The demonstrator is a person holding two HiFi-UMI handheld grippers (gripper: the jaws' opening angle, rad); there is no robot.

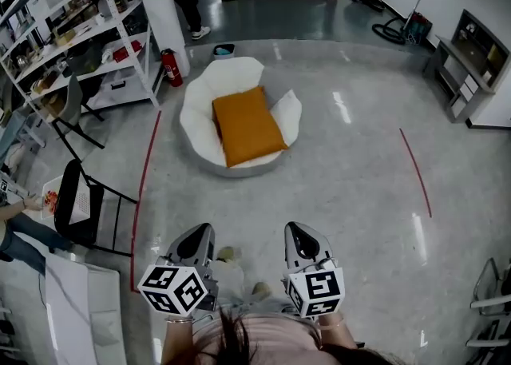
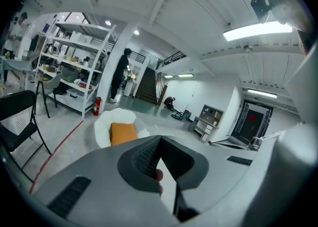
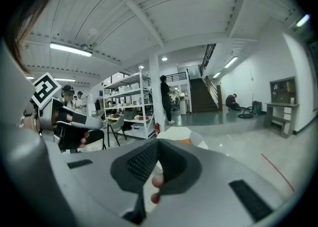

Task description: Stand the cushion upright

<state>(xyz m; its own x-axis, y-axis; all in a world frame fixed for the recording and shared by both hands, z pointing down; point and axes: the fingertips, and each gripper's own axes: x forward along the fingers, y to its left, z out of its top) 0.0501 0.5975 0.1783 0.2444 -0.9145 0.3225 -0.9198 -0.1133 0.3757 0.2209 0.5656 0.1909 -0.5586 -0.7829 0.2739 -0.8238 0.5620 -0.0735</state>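
Shelving rack (image 1: 76,24): far left, stocked.
White round seat (image 1: 198,112): on the floor, far centre.
Orange cushion (image 1: 246,125): lies flat in the seat, not yet upright. The task looks unstarted.
Left gripper (image 1: 197,234): near, jaws pressed together, nothing held, well apart from the cushion.
Right gripper (image 1: 299,232): near, likewise closed and empty.
Remaining: approach, grasp, tip the cushion onto an edge.

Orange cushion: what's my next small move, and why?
Probably bring both grippers forward toward the orange cushion. It lies flat in the white beanbag seat well ahead, while the left gripper and right gripper are both shut, empty and far short of it.
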